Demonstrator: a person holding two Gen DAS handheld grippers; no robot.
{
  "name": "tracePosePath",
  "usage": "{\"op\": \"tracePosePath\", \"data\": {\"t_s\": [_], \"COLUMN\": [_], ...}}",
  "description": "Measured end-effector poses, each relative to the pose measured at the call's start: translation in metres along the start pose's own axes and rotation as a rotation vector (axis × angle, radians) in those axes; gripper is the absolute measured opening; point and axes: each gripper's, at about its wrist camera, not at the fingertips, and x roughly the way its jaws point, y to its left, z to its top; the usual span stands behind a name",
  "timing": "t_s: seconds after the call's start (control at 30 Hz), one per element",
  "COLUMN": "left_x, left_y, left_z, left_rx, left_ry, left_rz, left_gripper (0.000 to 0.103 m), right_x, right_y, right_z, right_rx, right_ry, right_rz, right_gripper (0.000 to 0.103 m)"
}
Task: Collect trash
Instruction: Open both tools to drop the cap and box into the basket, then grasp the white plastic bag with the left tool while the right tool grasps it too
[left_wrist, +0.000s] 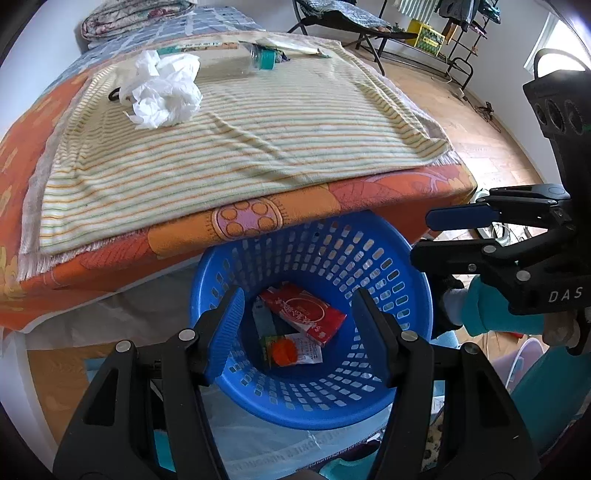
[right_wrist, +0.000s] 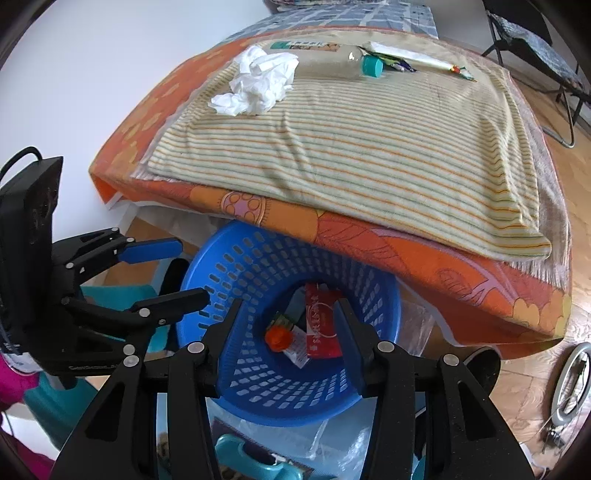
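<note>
A blue perforated basket (left_wrist: 402, 306) (right_wrist: 229, 280) stands on the floor below the bed's edge. Inside lie a red carton (left_wrist: 306, 312) (right_wrist: 323, 325), an orange cap (left_wrist: 284, 350) (right_wrist: 277, 338) and a white wrapper. My left gripper (left_wrist: 297, 332) is open and empty above the basket; it also shows in the right wrist view (right_wrist: 188, 271). My right gripper (right_wrist: 286, 341) is open and empty above the basket; it shows in the left wrist view (left_wrist: 424, 238) too. Crumpled white paper (left_wrist: 162, 90) (right_wrist: 258, 83) and a clear bottle with a teal cap (left_wrist: 264, 59) (right_wrist: 369, 66) lie on the striped towel (left_wrist: 240, 140) (right_wrist: 351, 147).
The towel covers an orange patterned bedspread (left_wrist: 92, 266) (right_wrist: 461, 280). Flat packets and a pen (right_wrist: 417, 59) lie at the towel's far edge. A folding chair (left_wrist: 351, 22) stands on the wooden floor to the right. Clear plastic sheeting (right_wrist: 332, 443) lies under the basket.
</note>
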Motion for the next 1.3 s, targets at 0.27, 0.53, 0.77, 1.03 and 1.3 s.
{"op": "tracePosePath", "data": {"t_s": [0.27,0.53,0.77,1.03,1.3], "left_x": [-0.008,-0.023,-0.034,-0.032,-0.023], "left_y": [0.012,0.062,0.092,0.133,0.166], "left_z": [0.015,0.055,0.099,0.135,0.176], "left_rx": [-0.023,-0.191,-0.219,-0.312,-0.405], "left_ry": [-0.043,-0.070,-0.116,-0.156,-0.193], "left_rz": [0.024,0.029,0.062,0.045,-0.002], "left_gripper": [0.062,0.062,0.062,0.062,0.062], "right_x": [-0.007,-0.025,-0.035,-0.034,-0.005], "right_y": [-0.004,-0.012,-0.022,-0.033,-0.020], "right_z": [0.012,0.037,0.069,0.112,0.142], "right_rx": [0.007,0.015,0.071,0.095,0.066], "right_ry": [-0.049,-0.140,-0.191,-0.210,-0.178], "right_rz": [-0.027,-0.026,0.014,0.078,0.149], "right_gripper": [0.047,0.053,0.056,0.056,0.056]}}
